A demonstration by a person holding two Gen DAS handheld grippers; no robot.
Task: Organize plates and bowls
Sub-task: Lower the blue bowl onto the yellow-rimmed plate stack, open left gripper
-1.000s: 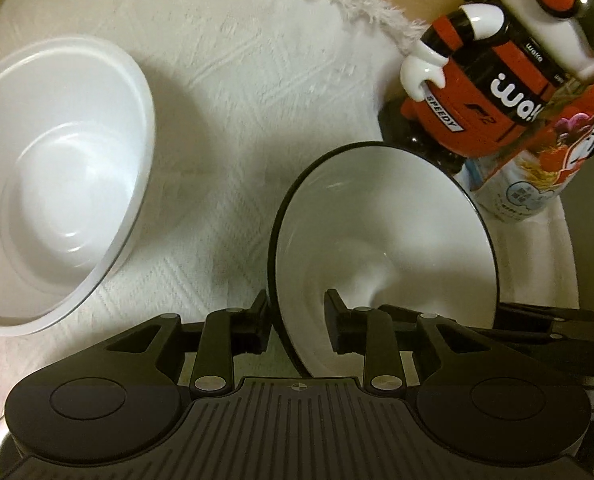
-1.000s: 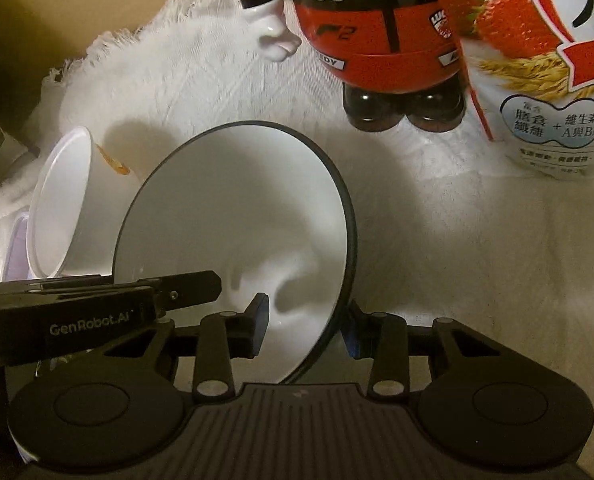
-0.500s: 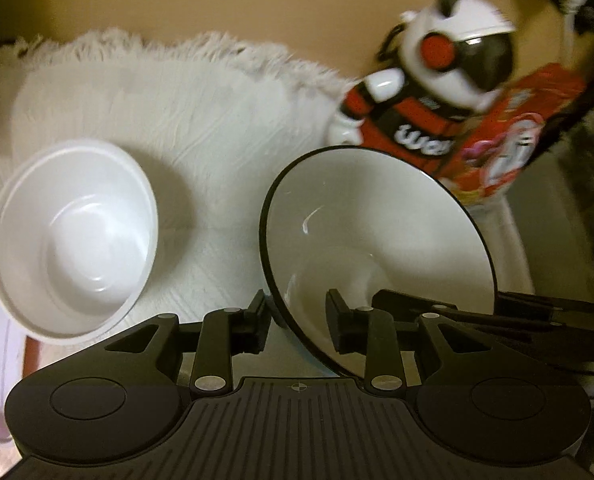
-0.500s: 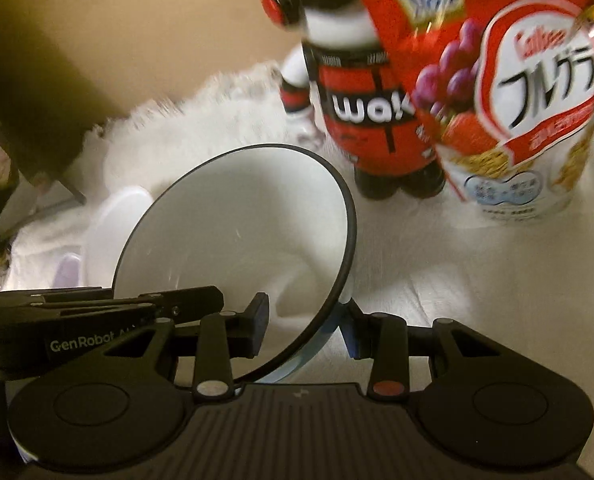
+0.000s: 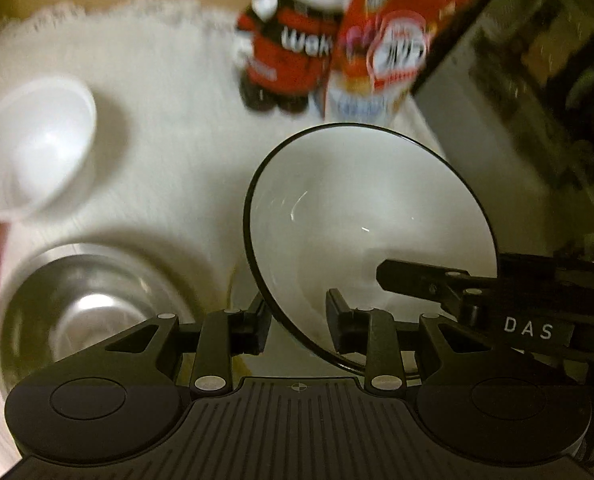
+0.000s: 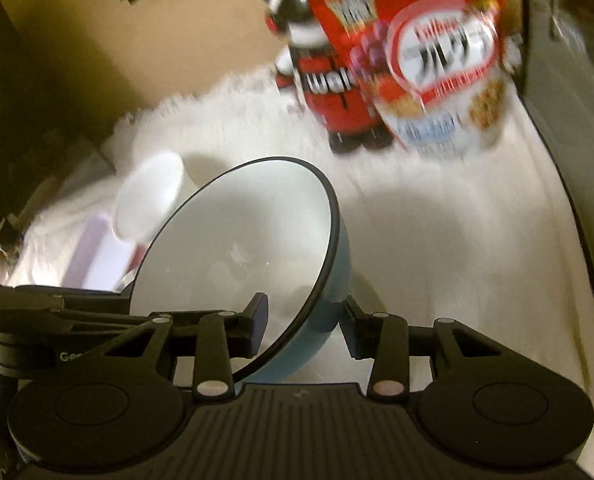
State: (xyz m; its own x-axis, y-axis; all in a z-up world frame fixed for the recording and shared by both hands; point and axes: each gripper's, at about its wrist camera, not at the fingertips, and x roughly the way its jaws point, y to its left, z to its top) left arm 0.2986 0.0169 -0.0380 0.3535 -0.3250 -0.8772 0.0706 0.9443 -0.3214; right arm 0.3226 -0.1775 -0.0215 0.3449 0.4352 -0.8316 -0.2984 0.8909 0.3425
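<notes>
A black-rimmed bowl (image 5: 361, 208), white inside and blue outside (image 6: 237, 248), hangs tilted above the white cloth (image 5: 169, 128). My left gripper (image 5: 299, 316) is shut on its left rim, one finger inside and one outside. On the opposite wall my right gripper (image 6: 303, 316) is shut the same way, and its finger (image 5: 417, 276) reaches into the bowl in the left wrist view. A white plastic bowl (image 5: 33, 144) lies tilted on the cloth at far left. Below it, near the left gripper, sits a steel bowl (image 5: 85, 308).
A red and black toy figure (image 5: 293, 52) and a red cereal bag (image 5: 389, 48) stand at the back of the cloth. A dark cabinet side (image 5: 537, 80) rises on the right. A lilac container (image 6: 93, 256) lies beside the white bowl (image 6: 149, 196).
Both grippers have risen and drawn back with the black-rimmed bowl held between them. The white bowl, toy and bag look farther away, and the steel bowl has come into view.
</notes>
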